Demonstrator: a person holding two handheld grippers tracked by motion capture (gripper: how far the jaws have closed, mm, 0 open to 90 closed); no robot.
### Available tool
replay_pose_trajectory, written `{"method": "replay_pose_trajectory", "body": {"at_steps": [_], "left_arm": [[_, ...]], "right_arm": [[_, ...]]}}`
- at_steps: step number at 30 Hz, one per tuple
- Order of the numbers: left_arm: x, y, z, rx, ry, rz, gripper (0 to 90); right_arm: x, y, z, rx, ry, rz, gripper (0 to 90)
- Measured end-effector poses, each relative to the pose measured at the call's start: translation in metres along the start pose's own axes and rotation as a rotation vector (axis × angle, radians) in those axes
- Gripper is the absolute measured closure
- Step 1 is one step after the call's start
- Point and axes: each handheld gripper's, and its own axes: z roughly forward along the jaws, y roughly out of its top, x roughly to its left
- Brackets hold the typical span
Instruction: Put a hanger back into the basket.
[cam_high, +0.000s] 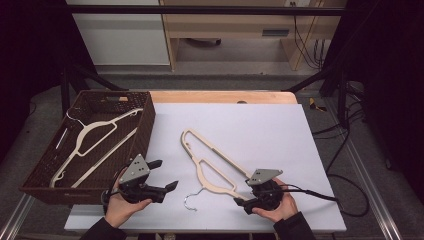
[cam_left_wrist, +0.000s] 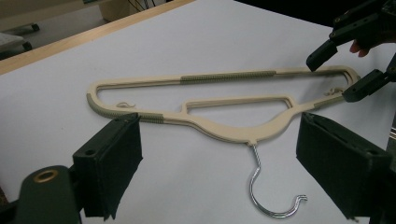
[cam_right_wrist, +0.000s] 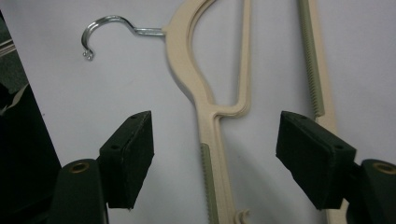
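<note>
From up high there are two cream hangers: one (cam_high: 212, 165) flat on the white sheet (cam_high: 280, 130) over a wooden table (cam_high: 220, 96), the other (cam_high: 95, 140) inside a brown basket (cam_high: 142, 145) at the left, with grey floor behind and no writing I can read. Left gripper view: left gripper (cam_left_wrist: 219, 163) gapes wide, gripping nothing, the hook (cam_left_wrist: 271, 191) between its jaws. Right gripper view: right gripper (cam_right_wrist: 215, 158) is spread too, straddling the hanger's arm (cam_right_wrist: 212, 154).

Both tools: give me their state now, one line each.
Left tool: open, holding nothing, aimed at the beige hanger on the white sheet.
Right tool: open, holding nothing, jaws either side of the hanger's arm.
</note>
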Motion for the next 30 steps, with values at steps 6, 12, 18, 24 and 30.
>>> {"method": "replay_pose_trajectory", "body": {"at_steps": [6, 12, 18, 24, 30], "left_arm": [[0.001, -0.001, -0.001, -0.01, -0.003, -0.004, 14.2], [0.001, 0.0, -0.002, -0.015, -0.001, -0.003, 14.2], [0.0, 0.0, -0.001, -0.01, -0.004, 0.002, 14.3], [0.0, -0.001, 0.0, -0.006, -0.004, -0.001, 14.3], [-0.001, -0.001, 0.002, 0.001, -0.01, 0.001, 14.3]], "right_arm": [[0.002, -0.005, 0.011, 0.06, 0.015, -0.011, 36.8], [0.001, -0.008, 0.018, 0.129, 0.008, -0.019, 48.1], [-0.003, -0.012, 0.018, 0.139, 0.006, 0.019, 61.0], [-0.003, -0.013, 0.019, 0.136, -0.008, -0.033, 65.4], [-0.001, -0.012, 0.019, 0.141, 0.003, -0.049, 72.0]]}}
